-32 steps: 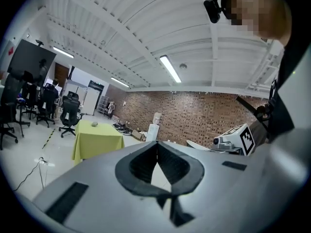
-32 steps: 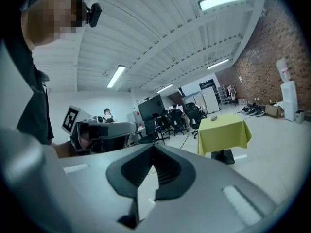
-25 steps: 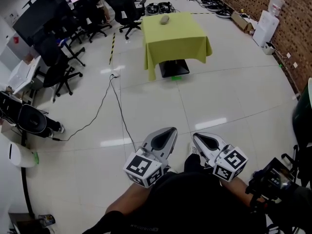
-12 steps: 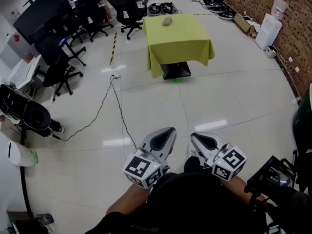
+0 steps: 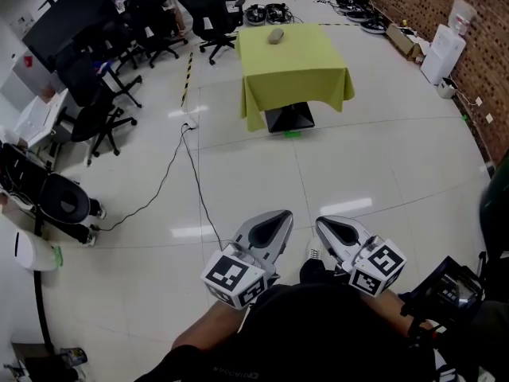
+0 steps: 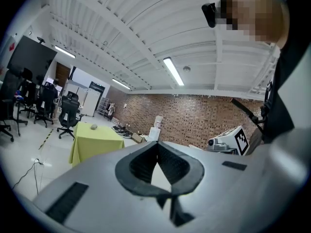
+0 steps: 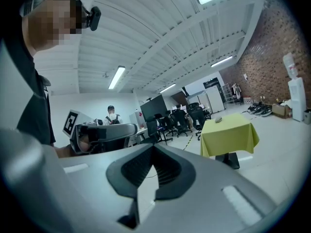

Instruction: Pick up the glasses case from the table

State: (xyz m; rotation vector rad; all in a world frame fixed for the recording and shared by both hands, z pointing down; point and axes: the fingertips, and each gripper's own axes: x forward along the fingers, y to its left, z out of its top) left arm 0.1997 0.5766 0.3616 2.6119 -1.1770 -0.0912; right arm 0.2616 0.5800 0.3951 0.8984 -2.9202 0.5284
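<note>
Two closed, empty grippers, our left gripper (image 5: 266,228) and right gripper (image 5: 340,231), lie well apart from the glasses case (image 5: 276,36) near the far edge of the table (image 5: 296,66), open floor (image 5: 326,165) between.

Light: bright, even, from ceiling tubes (image 6: 173,71) | Glare: white streaks on glossy floor (image 5: 343,206) | Lens: gripper views fisheye-bent, corners black | Focus: head view sharp, near foreground soft

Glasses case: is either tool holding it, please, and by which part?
No: left tool and right tool are shut and empty; the glasses case lies on the table.
</note>
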